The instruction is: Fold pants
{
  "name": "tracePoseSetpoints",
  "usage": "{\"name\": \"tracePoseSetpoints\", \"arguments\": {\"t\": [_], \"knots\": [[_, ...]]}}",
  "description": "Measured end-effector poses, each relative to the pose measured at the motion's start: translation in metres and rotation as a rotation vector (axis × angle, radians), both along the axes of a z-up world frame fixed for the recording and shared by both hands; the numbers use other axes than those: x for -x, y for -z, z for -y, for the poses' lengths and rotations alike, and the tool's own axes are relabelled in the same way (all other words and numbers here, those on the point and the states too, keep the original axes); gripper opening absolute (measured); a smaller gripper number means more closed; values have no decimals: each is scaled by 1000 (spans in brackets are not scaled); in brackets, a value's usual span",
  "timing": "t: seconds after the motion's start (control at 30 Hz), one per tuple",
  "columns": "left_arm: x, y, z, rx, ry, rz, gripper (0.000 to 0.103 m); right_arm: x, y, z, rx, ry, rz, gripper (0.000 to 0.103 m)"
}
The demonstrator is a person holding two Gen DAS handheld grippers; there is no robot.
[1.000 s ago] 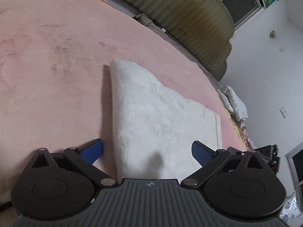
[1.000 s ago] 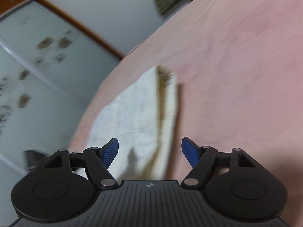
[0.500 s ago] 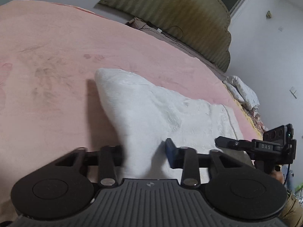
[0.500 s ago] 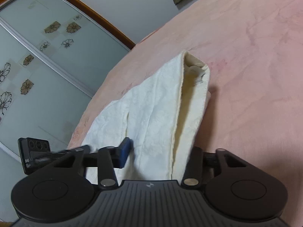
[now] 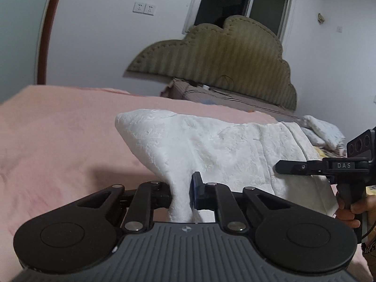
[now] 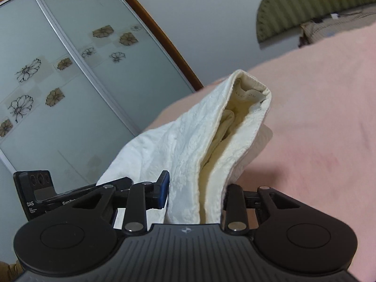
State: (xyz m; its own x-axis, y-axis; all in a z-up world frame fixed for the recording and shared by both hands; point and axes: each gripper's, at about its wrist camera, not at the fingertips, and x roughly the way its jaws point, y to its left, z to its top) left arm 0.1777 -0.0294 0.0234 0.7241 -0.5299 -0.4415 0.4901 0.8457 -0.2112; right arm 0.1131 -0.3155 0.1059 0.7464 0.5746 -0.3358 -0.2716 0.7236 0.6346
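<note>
Left wrist view: the left hand-held gripper (image 5: 182,193) pinches a bunched edge of the white pants (image 5: 211,150) between its blue pads (image 5: 195,193), its jaws closing further on the cloth. The pants rise from the pink bed cover (image 5: 58,141) as a lifted fold, the near edge held up off the bed, the far end resting on the cover. At the right edge, the right hand-held gripper (image 5: 282,166) reaches in from the side and meets the same garment at its right border; a person's hand (image 5: 350,209) grips its handle. Behind the bed stand an olive padded headboard (image 5: 223,70), a dark window (image 5: 235,2) and a wall socket (image 5: 144,8).

Right wrist view: the right hand-held gripper (image 6: 195,195) clamps a thick, layered part of the pants (image 6: 183,145), jaws closing on the fabric; only the left blue pad (image 6: 163,192) shows, the right one being hidden by cloth. The waistband opening (image 6: 244,103) gapes upward, cream lining and a sewn label (image 6: 249,96) visible inside. The garment hangs between both hand-held grippers above the pink bed cover (image 6: 317,117). The left hand-held gripper (image 6: 112,183) appears at lower left, holding the far edge. Sliding wardrobe doors (image 6: 58,82) with flower prints fill the background.
</note>
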Motion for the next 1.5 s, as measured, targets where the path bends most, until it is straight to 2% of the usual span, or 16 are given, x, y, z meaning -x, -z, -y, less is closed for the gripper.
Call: {"name": "tracePoseSetpoints", "arguments": {"t": [0.13, 0.2, 0.27, 0.3, 0.33, 0.43, 0.6, 0.7, 0.8, 0.9, 1.03, 1.07, 1.13, 1.2, 1.37, 1.5], "knots": [[-39, 10, -6, -73, -64, -13, 18, -56, 11, -22, 32, 17, -28, 31], [-63, 30, -9, -106, -101, -85, 20, -77, 27, -35, 67, 18, -61, 31], [-77, 49, -8, -153, -128, -149, 31, -93, 46, -46, 123, 45, -133, 38], [-76, 54, -10, -158, -141, -145, 46, -100, 53, -52, 159, 70, -183, 44], [-73, 55, -13, -157, -154, -128, 53, -100, 58, -51, 158, 89, -203, 53], [-56, 47, -22, -184, -210, -86, 69, -82, 60, -36, 95, 122, -212, 56], [-4, 31, -30, -185, -239, 0, 71, -20, 28, -27, 244, 303, -108, 62], [7, 36, -17, -210, -202, -18, 76, 7, 9, -45, 252, 213, 38, 62], [0, 59, -11, -284, -228, -50, 78, 2, 21, -73, 316, 74, -16, 63], [8, 48, -28, -184, -272, -98, 78, 0, 37, -93, 478, 152, -94, 63], [30, 38, -36, -171, -296, -45, 89, 28, 21, -118, 530, 144, 8, 66], [29, 41, -32, -193, -293, -49, 90, 30, 22, -124, 535, 120, 24, 73], [24, 54, -27, -235, -295, -71, 92, 26, 33, -137, 598, 113, 12, 80], [24, 58, -33, -196, -317, -88, 92, 22, 41, -143, 644, 133, 15, 81], [52, 40, -43, -155, -332, -100, 91, 42, 22, -149, 664, 177, 7, 81], [76, 41, -33, -153, -291, -124, 92, 66, 22, -152, 597, 144, -13, 81]]}}
